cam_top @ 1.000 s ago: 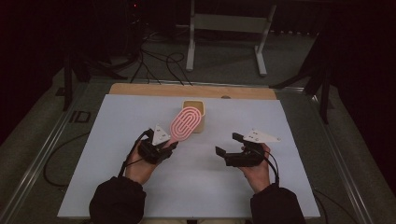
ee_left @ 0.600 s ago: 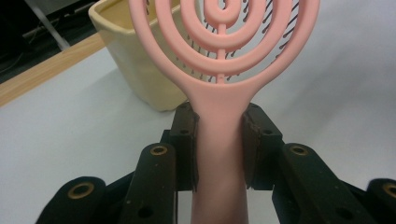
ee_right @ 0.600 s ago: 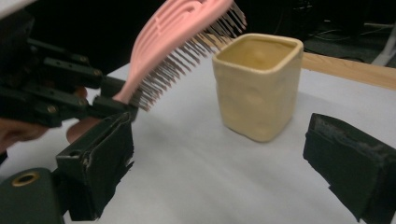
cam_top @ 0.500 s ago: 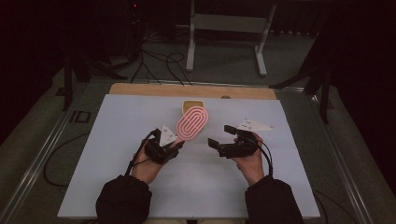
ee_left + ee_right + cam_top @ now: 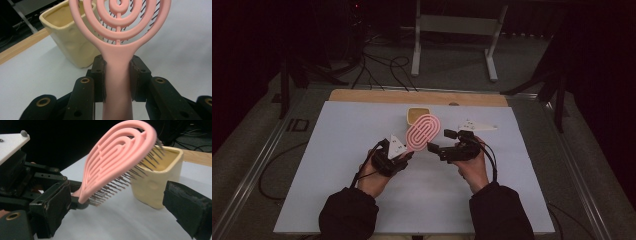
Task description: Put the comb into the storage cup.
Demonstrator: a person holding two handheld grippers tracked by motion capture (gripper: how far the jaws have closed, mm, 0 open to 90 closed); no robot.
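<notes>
On the white table [image 5: 337, 150], the left gripper [image 5: 404, 156] is clamped on the smooth handle of a pink plastic hairbrush [image 5: 423, 132], both jaws pressed against it. The brush's oval head is made of open concentric loops with thin dark bristles, and it is held tilted up above the tabletop, just in front of a glossy cream cup [image 5: 418, 115] with a squarish mouth. The right gripper [image 5: 439, 142] points left toward the brush, jaws wide apart with nothing between them.
</notes>
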